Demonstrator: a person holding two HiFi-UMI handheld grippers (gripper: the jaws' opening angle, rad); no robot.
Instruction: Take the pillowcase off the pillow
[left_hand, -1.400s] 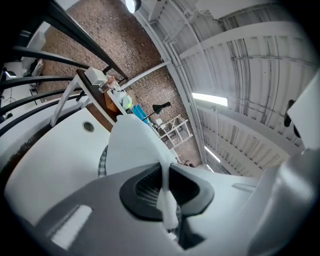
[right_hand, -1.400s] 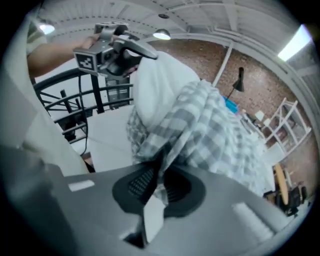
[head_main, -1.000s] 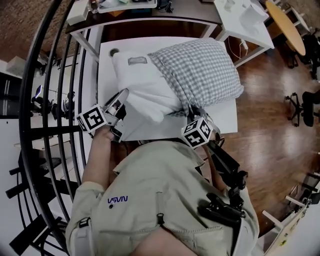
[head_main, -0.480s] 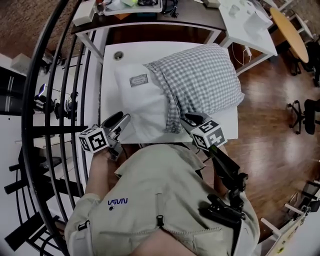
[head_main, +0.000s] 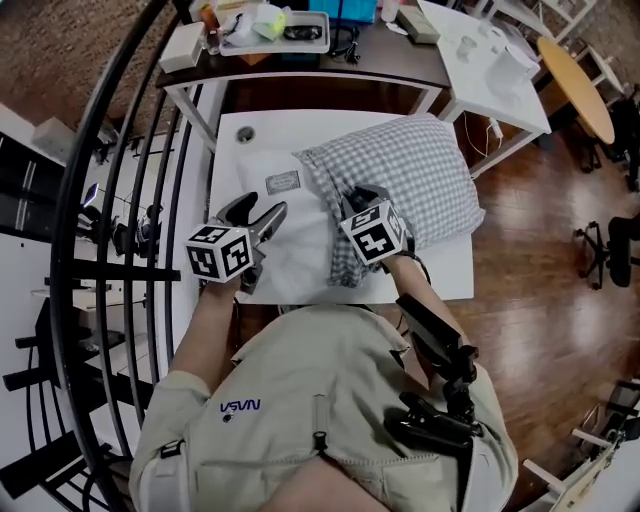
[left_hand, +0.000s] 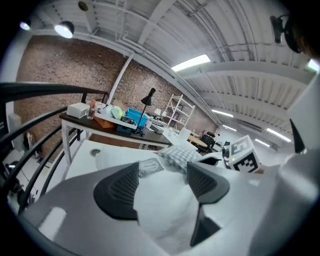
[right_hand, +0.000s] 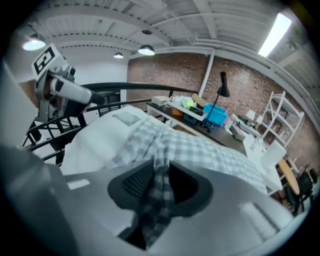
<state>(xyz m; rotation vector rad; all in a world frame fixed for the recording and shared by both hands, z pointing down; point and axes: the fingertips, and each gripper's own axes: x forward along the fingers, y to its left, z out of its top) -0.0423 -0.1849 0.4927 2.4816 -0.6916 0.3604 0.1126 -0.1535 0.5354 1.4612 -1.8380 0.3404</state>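
From above, the pillow (head_main: 298, 228) lies across the white table (head_main: 445, 268), its long axis running from the lower left of centre up toward the right. Its bare left half is plain, smooth white with a small sewn label (head_main: 283, 182). The right half sits inside the grey-and-white checked pillowcase (head_main: 415, 165), whose rumpled open mouth falls at mid-frame. The left gripper (head_main: 258, 212) is at the bare end and the right gripper (head_main: 355, 197) at the mouth, so I'd judge the cover has to slide off toward the right along that axis while the left side anchors the stuffing. In the left gripper view, the jaws have just been opening and now stand wide. The soft, puffy white corner (left_hand: 165, 212) lies in the gap between the ribbed dark pads, which don't seem to press it, and the checked cloth (left_hand: 177, 154) lies beyond, at centre. In the right gripper view, the jaws have lately parted a little and are now pinched narrow on a bunched fold of the thin woven check (right_hand: 159, 200). The cloth trails from between them to the covered bulk at the right of the frame, and the white pillow is at the left.
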